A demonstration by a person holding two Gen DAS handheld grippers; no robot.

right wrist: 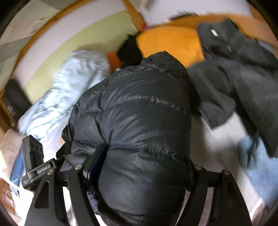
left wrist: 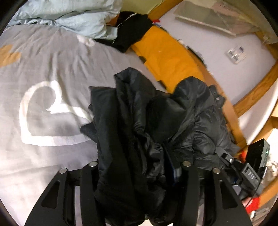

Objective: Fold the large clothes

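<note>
Between my two grippers hangs a black puffer jacket (right wrist: 139,111), bunched over the bed's grey cover (left wrist: 52,60) near its right-hand edge, where the orange sheet (left wrist: 165,57) and the wooden bed frame (left wrist: 252,93) show. My left gripper (left wrist: 139,166) has a thick wad of the jacket's lining and shell (left wrist: 132,121) filling the gap between its jaws; the jaws stand fairly wide, and the cloth seems packed tightly enough that I judge it gripped, though I cannot see the pads themselves. My right gripper (right wrist: 139,168) is likewise spread wide around a fat quilted roll of the jacket, which bulges out above and below the jaws.

I expect this garment to be light for its bulk, soft and springy: the down baffles compress under the pads and puff back, so a pinch on the padded body is fat and insecure. The shell looks glossy and slick, so folds will likely slide and spring open unless pressed flat. Better holds would be thin, firm parts: the hem, the collar or the shoulder seams, none of which I can pick out clearly now.

Toward the head of the bed lie a pale blue duvet (left wrist: 69,15) and a black garment (left wrist: 132,29); a dark grey coat (right wrist: 243,69) sprawls to the right in the right wrist view, well clear of the jacket.
</note>
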